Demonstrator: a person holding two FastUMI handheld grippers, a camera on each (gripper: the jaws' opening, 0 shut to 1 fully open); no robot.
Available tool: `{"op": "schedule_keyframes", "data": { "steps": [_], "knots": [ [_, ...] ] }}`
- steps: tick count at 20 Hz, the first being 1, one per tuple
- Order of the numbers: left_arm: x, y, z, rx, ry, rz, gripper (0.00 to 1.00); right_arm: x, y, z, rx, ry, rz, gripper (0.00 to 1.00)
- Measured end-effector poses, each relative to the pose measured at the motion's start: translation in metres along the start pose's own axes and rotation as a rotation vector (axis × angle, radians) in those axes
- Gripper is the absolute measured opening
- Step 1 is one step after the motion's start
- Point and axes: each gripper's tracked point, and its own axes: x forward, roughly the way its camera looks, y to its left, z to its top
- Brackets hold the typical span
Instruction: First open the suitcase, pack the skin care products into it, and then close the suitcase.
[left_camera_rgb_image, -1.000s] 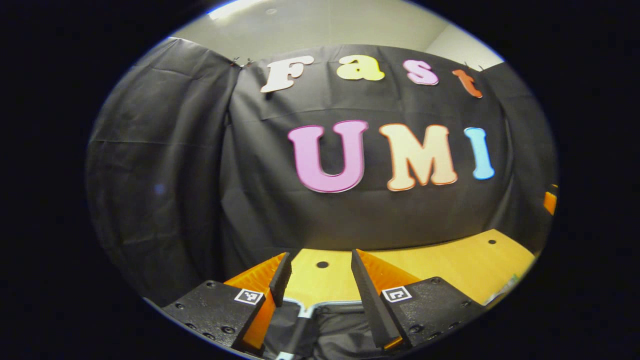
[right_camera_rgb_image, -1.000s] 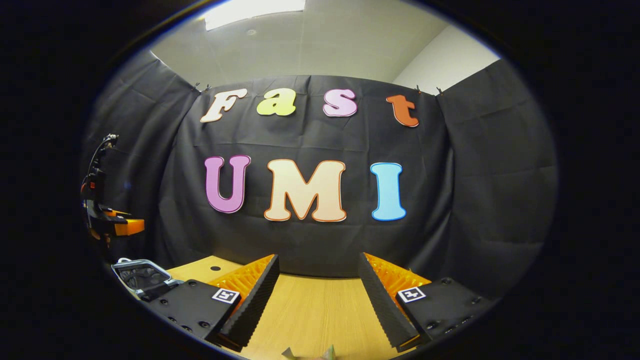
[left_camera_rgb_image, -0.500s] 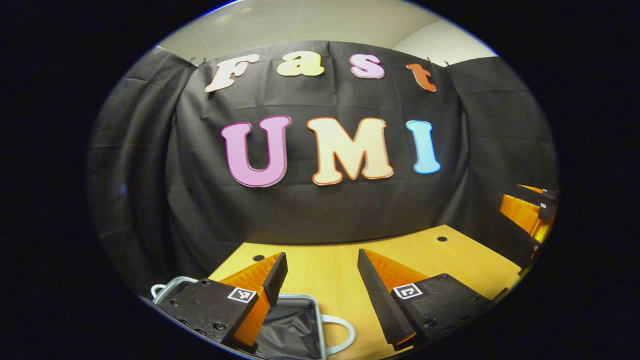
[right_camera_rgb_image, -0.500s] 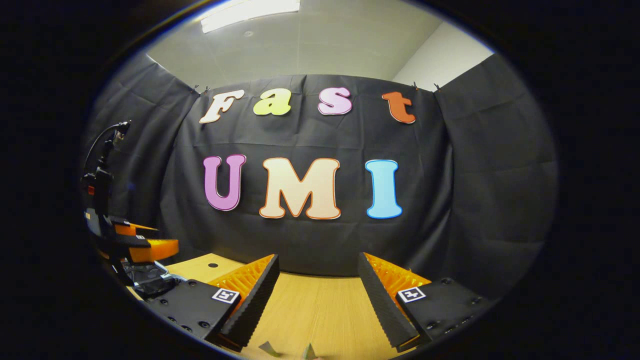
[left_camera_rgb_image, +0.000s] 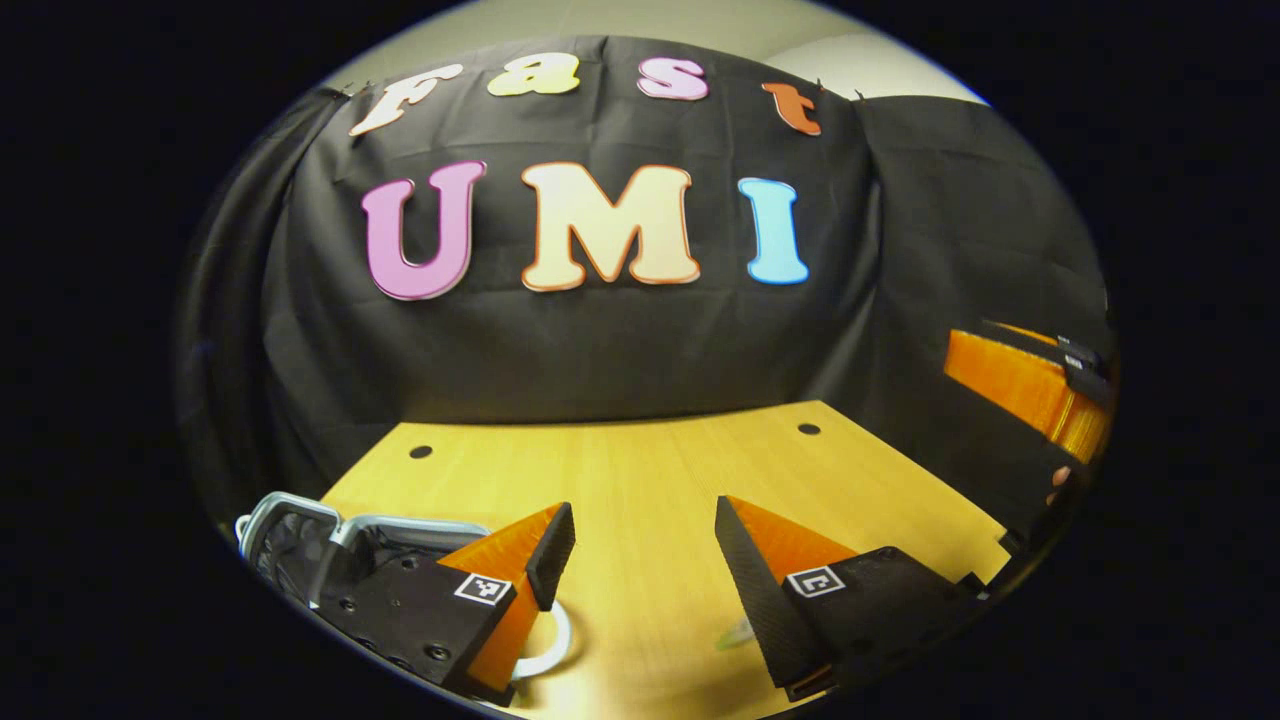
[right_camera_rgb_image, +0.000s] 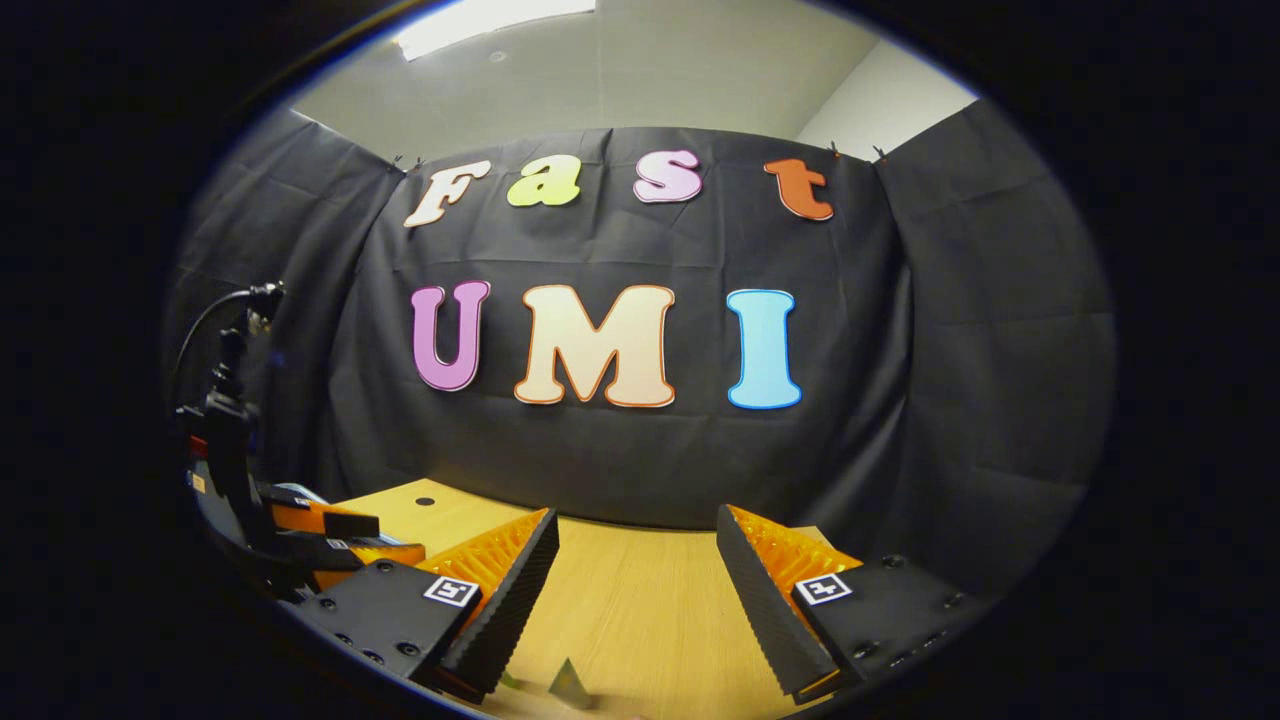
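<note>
Packing under way: left gripper (left_camera_rgb_image: 640, 560), jaws released, hovers beside the open suitcase (left_camera_rgb_image: 300, 535); right gripper (right_camera_rgb_image: 635, 590) likewise empty; next, grasp a product.

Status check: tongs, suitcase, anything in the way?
Both tongs open and empty: left tongs, right tongs. Suitcase at left tongs' near left, lid state unclear. Table ahead unobstructed.

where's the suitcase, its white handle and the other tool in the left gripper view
suitcase (left_camera_rgb_image: 300, 530): left gripper view, on its silver-framed edge at lower left.
white handle (left_camera_rgb_image: 555, 645): left gripper view, on the loop's curve beside the left finger.
right tool (left_camera_rgb_image: 1030, 385): left gripper view, on its orange finger at the right edge.
</note>
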Motion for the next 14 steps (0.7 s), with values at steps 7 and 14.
{"op": "schedule_keyframes", "data": {
  "steps": [7, 14],
  "knots": [
    [0.012, -0.042, -0.079, -0.025, 0.155, -0.044, 0.81, -0.005, -0.021, -0.019, -0.022, 0.043, 0.008, 0.99],
    [0.014, -0.067, -0.159, -0.079, 0.313, -0.080, 0.68, -0.010, -0.023, -0.041, -0.035, 0.107, 0.032, 0.99]
  ]
}}
